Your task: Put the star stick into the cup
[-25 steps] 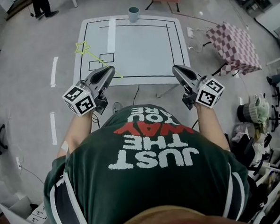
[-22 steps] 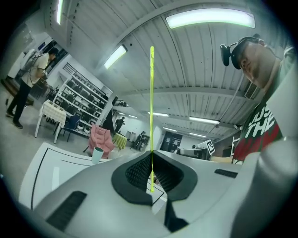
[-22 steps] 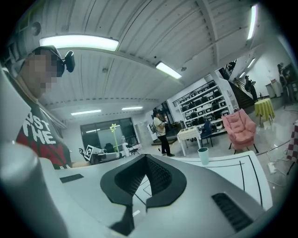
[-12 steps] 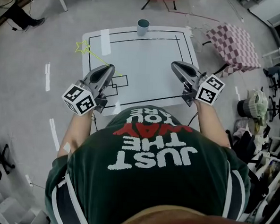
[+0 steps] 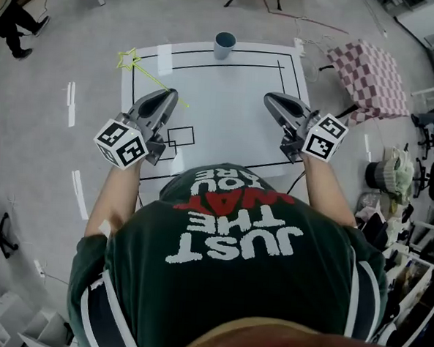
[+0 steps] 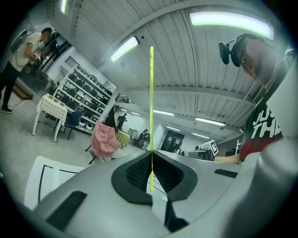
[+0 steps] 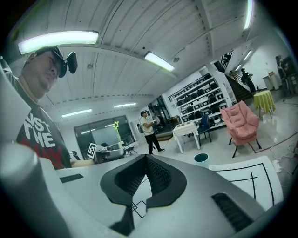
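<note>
The person's left gripper (image 5: 169, 97) was clenched on the star stick (image 5: 147, 74), its jaws pinching the thin yellow shaft close to the plain end, so that nearly the whole length stood out beyond them. In the head view the star tip hung above the far left corner of the white table (image 5: 233, 97). The cup (image 5: 225, 45) stood upright at the middle of the table's far edge, well apart from the stick and with nothing visible in it. The right gripper (image 5: 271, 100) hovered over the table's right side with its jaws closed together on nothing. The step in hand seemed to be the carry: stick held, not yet at the cup. The next move would call for bringing the left gripper forward and to the right until the stick stood over the cup's mouth, then turning it so one end pointed down into the opening before the jaws let go. With a shaft that thin, the aim would have to be careful.
</note>
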{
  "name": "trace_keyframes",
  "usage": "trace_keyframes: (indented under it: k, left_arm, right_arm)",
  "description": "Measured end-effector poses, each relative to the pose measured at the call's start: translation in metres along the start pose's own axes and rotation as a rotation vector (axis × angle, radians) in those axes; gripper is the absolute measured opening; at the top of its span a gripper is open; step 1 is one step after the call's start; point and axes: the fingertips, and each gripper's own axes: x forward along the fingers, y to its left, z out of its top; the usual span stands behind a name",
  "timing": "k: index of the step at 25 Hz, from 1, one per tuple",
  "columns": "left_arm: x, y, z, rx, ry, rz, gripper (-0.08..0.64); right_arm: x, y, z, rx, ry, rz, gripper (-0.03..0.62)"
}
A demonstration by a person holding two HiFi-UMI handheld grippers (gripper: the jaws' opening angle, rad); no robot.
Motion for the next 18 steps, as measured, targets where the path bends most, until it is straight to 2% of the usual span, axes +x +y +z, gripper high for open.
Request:
trace_keyframes:
  k: [6,10,13,18]
  left_arm:
    - [0.055,0.023,-0.004,0.025,-0.011,0.132,0.014]
    - [0.085,0.039,0.005,0.058,-0.039,0.191,0.014]
    - [0.103,0.052,0.013,0.078,-0.034,0.203,0.014]
    - [0.164,0.109,0.010,0.090,0.022,0.171,0.014]
  right_arm:
    - [0.014,-0.075,0.006,-0.007,0.040,0.124,0.034]
    - [0.029,-0.115,0.012,-0.037,0.027,0.167,0.034]
    - [0.048,-0.136,0.013,-0.046,0.008,0.165,0.034]
    - [0.093,-0.200,0.006,-0.020,-0.016,0.130,0.034]
